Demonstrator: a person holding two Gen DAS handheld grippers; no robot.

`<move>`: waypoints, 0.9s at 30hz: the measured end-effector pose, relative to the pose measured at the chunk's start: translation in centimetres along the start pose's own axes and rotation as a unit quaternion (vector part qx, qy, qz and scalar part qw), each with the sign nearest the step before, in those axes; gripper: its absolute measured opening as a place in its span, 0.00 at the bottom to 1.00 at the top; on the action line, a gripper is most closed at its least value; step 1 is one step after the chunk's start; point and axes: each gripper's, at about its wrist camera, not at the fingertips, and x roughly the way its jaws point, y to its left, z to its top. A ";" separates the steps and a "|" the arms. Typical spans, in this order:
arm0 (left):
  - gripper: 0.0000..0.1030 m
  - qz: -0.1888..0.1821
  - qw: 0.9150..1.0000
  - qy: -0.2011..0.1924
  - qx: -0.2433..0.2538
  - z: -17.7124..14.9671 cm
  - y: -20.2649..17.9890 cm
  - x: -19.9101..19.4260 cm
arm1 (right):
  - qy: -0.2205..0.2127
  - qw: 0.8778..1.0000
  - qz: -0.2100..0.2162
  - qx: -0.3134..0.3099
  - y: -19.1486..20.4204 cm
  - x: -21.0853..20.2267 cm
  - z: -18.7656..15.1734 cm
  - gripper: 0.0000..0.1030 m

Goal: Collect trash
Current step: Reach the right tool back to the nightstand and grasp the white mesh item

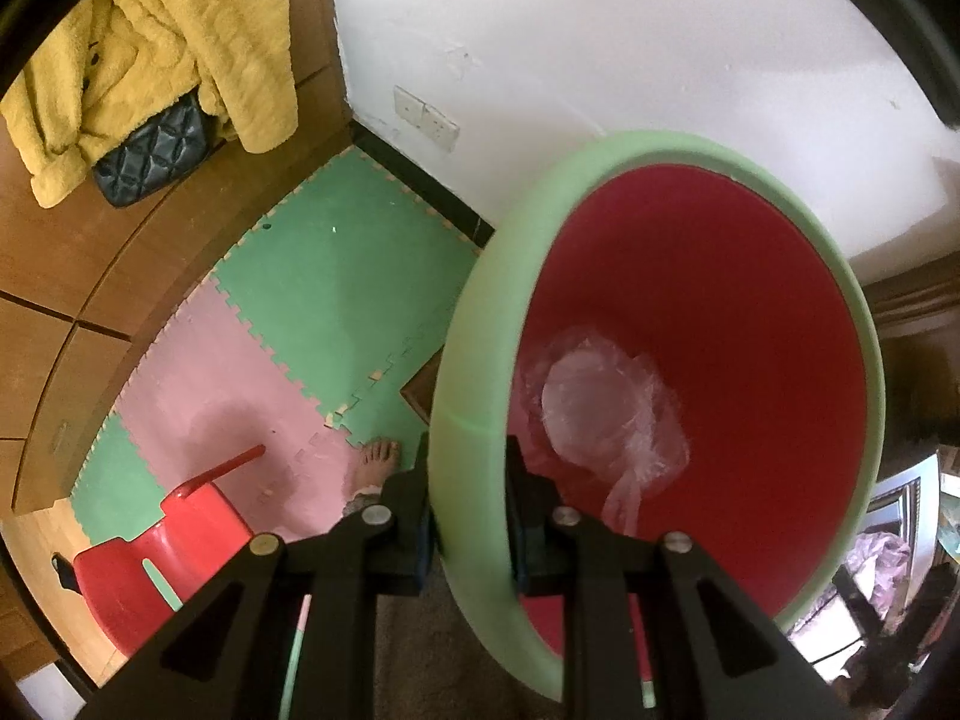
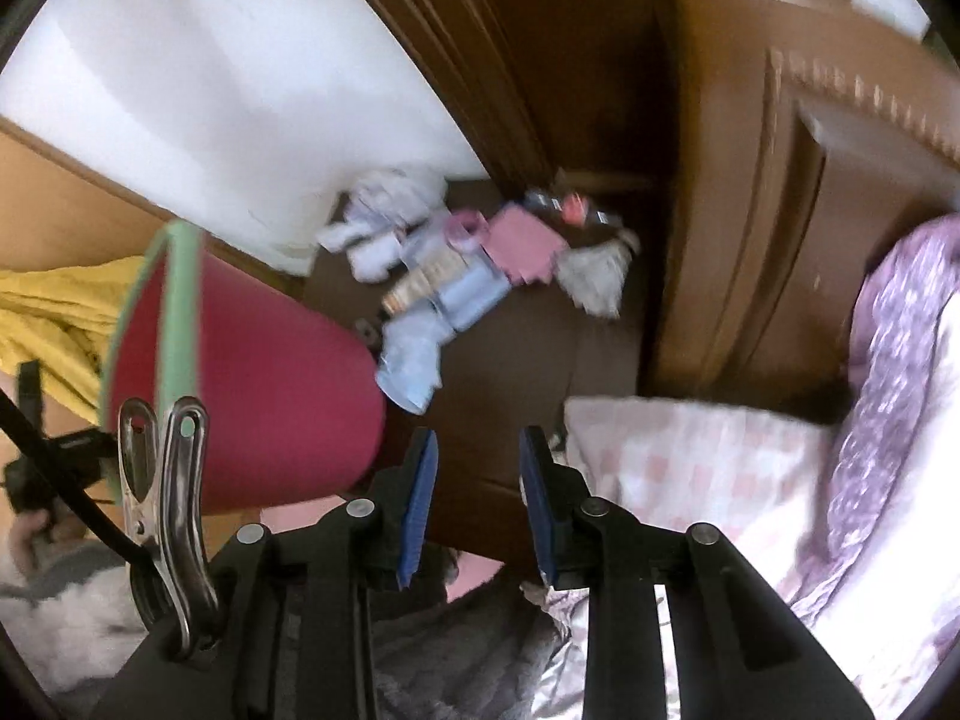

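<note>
A waste bin (image 1: 474, 360) with a pale green rim and red inside hangs tilted, and my left gripper (image 1: 468, 462) is shut on its rim, one finger outside and one inside. A crumpled clear plastic bag (image 1: 606, 414) lies in the bin. In the right wrist view the same bin (image 2: 270, 384) shows from outside at the left. Beyond it a pile of trash (image 2: 456, 264), made of paper scraps, wrappers and tissues, lies on the brown floor by the wall. My right gripper (image 2: 477, 456) hovers above the floor short of the pile, open, with nothing between its blue pads (image 2: 420, 504).
A red plastic chair (image 1: 156, 546) stands on green and pink foam mats (image 1: 336, 264), with a person's bare foot (image 1: 378, 462) beside it. A yellow fleece garment (image 1: 150, 60) and a black quilted bag (image 1: 153, 156) lie on wooden furniture. Wooden furniture (image 2: 780, 180) and bedding (image 2: 690, 468) flank the pile.
</note>
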 end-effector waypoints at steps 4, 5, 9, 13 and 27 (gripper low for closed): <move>0.18 0.007 1.000 0.007 0.008 0.0 -0.3 0.1 | 0.017 1.000 0.011 0.006 -0.3 2.8 -0.9 0.29; 0.18 0.007 1.000 0.010 0.008 0.1 -0.3 0.2 | 0.021 1.000 0.018 0.013 -0.2 3.6 -1.0 0.30; 0.18 -0.003 1.000 0.012 0.016 0.2 -0.3 0.0 | 0.062 0.995 0.058 0.051 0.0 8.8 0.0 0.45; 0.20 -0.009 0.999 0.022 0.031 0.0 -0.5 0.0 | 0.095 0.988 0.097 0.071 1.3 14.9 2.3 0.46; 0.20 0.033 0.996 0.043 0.065 0.2 -1.5 0.7 | 0.085 0.986 0.072 0.123 2.7 22.6 5.4 0.06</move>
